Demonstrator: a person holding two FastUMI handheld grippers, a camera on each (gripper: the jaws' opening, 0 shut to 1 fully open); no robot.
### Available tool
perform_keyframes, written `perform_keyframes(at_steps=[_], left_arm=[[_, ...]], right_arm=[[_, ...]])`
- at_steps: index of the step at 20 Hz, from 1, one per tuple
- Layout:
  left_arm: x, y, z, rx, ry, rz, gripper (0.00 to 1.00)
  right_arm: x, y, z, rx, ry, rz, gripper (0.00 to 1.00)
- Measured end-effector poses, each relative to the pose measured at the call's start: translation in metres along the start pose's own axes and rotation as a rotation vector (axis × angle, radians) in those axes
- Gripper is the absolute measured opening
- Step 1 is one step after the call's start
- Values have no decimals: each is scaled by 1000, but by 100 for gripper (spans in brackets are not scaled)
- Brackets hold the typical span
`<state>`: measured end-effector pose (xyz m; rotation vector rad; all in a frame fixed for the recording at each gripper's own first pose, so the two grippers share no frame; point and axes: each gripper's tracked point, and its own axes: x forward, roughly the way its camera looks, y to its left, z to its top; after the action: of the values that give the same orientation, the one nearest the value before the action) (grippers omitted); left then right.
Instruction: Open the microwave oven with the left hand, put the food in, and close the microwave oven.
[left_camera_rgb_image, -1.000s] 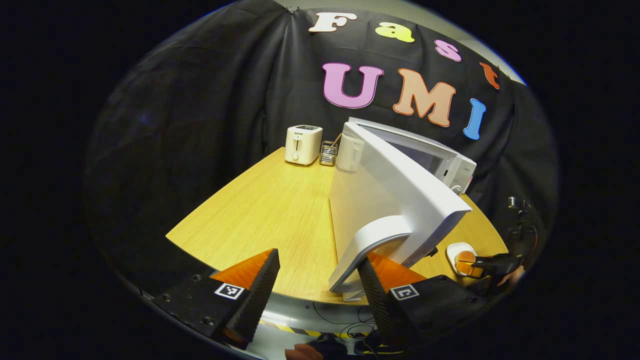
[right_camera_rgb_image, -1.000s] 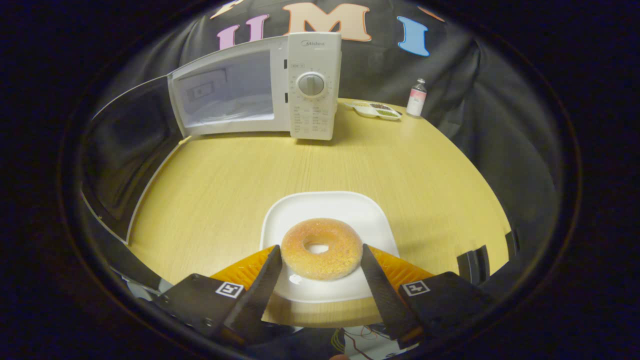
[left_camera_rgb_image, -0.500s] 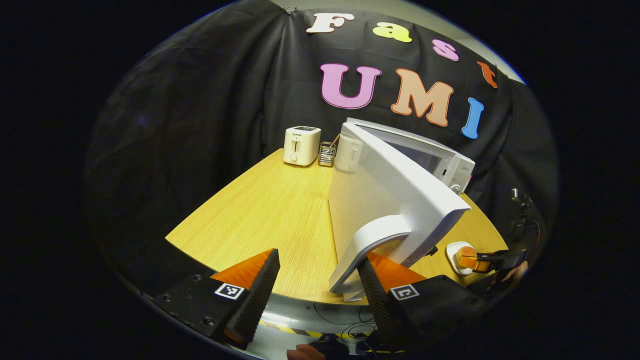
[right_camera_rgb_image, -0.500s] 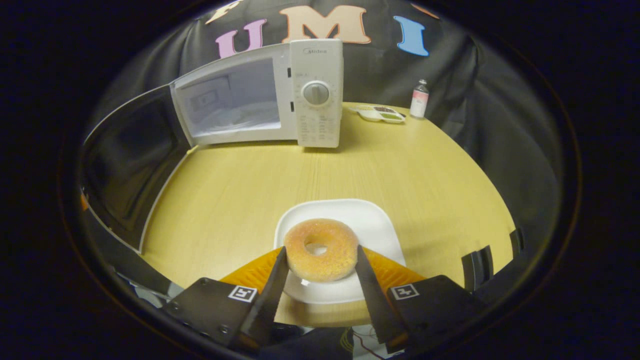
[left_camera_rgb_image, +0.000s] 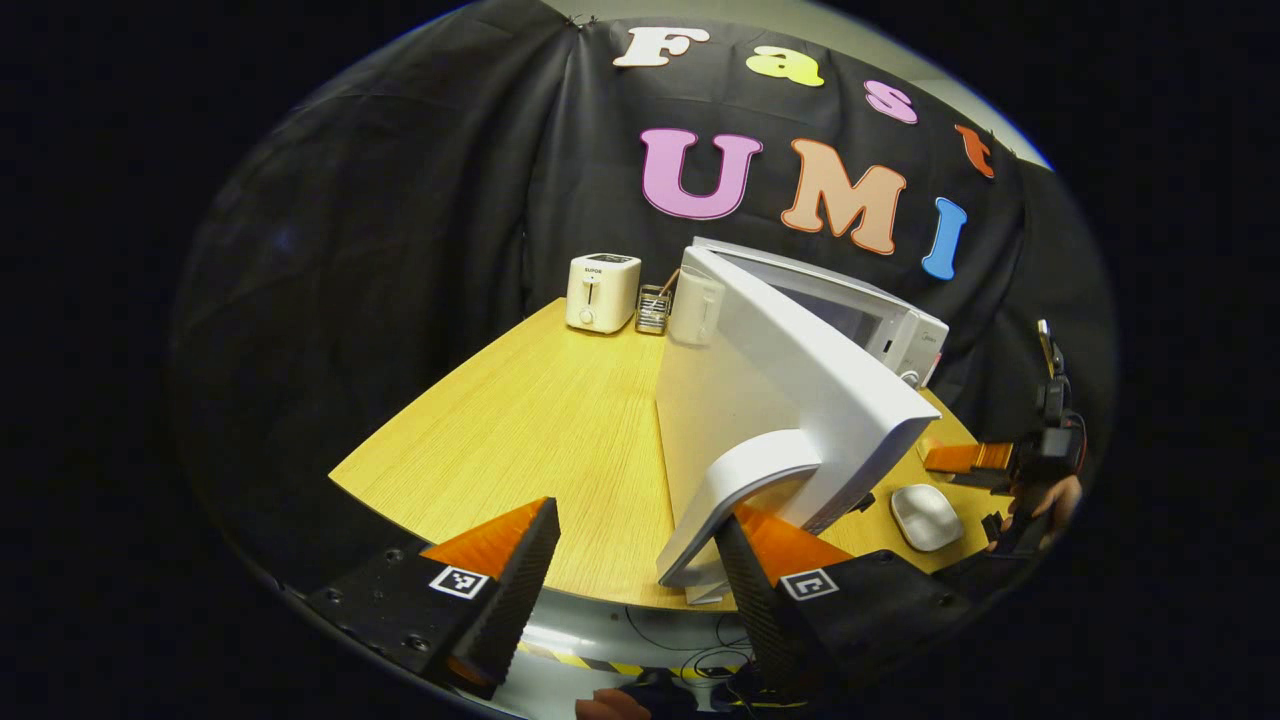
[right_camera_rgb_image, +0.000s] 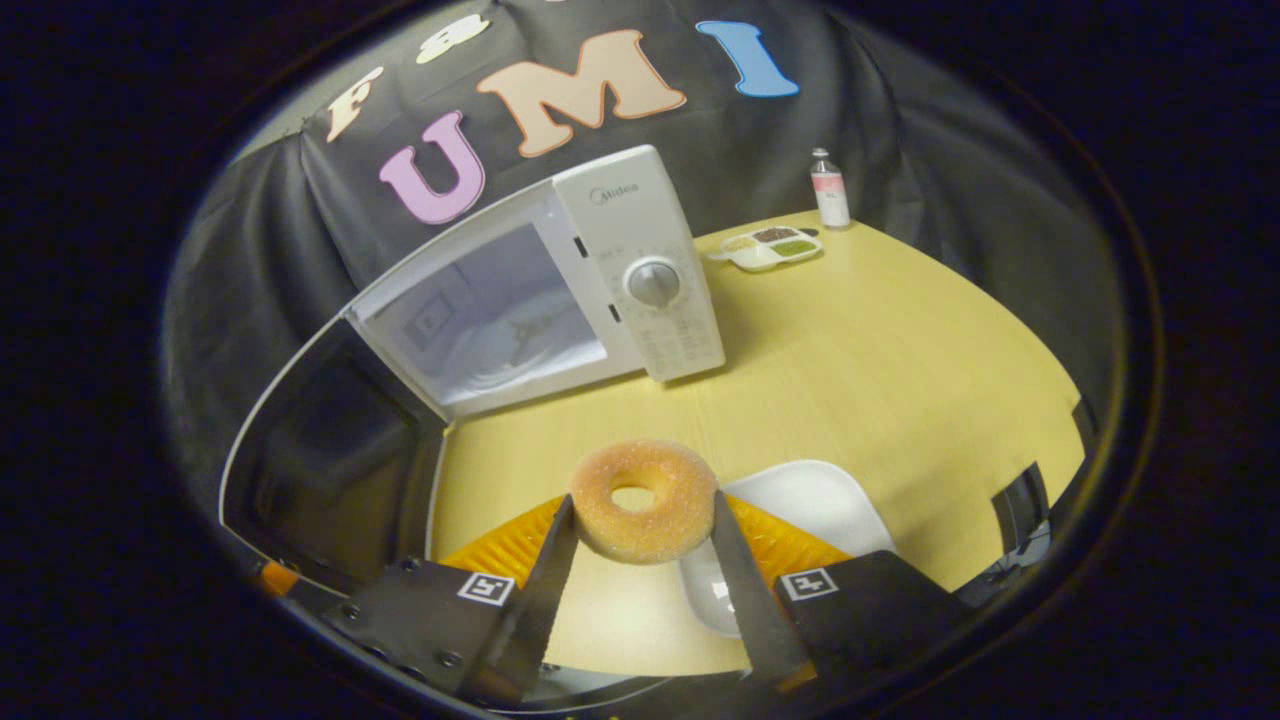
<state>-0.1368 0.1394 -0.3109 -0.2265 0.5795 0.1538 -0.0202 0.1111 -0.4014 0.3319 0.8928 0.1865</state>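
Doughnut (right_camera_rgb_image: 643, 499) clamped flat between right gripper (right_camera_rgb_image: 640, 545) fingers, hole up, above white plate (right_camera_rgb_image: 812, 497). Microwave (right_camera_rgb_image: 560, 285) ahead-left, door (left_camera_rgb_image: 790, 400) swung open. Left gripper (left_camera_rgb_image: 632, 560) spread, handle (left_camera_rgb_image: 735, 500) by its right finger. Wooden table (right_camera_rgb_image: 900, 350).
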Motion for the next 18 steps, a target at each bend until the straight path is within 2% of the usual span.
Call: perform_keyframes(at_steps=[3, 7, 9, 10, 11, 12, 13, 16, 17, 18], left_arm=[[1, 1, 0, -2, -1, 4, 90], [-1, 0, 0, 2, 5, 7, 91], [-6, -1, 2, 4, -6, 2, 91], [-9, -3, 4, 6, -14, -2, 91], [-12, -4, 5, 9, -14, -4, 90], [-16, -5, 5, 14, -13, -8, 90], [-22, -6, 7, 20, -20, -7, 90], [-43, -10, 26, 44, -66, -9, 90], [-51, -10, 34, 60, -85, -4, 90], [-60, -10, 44, 76, -108, -2, 90]], right_arm=[[9, 42, 19, 61, -21, 83, 75], [33, 84, 35, 175, -21, 150, 75], [48, 99, 41, 198, -29, 157, 75], [56, 108, 43, 201, -42, 162, 81], [63, 116, 44, 199, -49, 166, 81], [71, 126, 43, 203, -51, 173, 74], [79, 139, 44, 215, -55, 185, 80], [98, 168, 49, 264, -86, 201, 80], [106, 173, 52, 276, -97, 199, 77], [113, 178, 55, 291, -108, 196, 80]])
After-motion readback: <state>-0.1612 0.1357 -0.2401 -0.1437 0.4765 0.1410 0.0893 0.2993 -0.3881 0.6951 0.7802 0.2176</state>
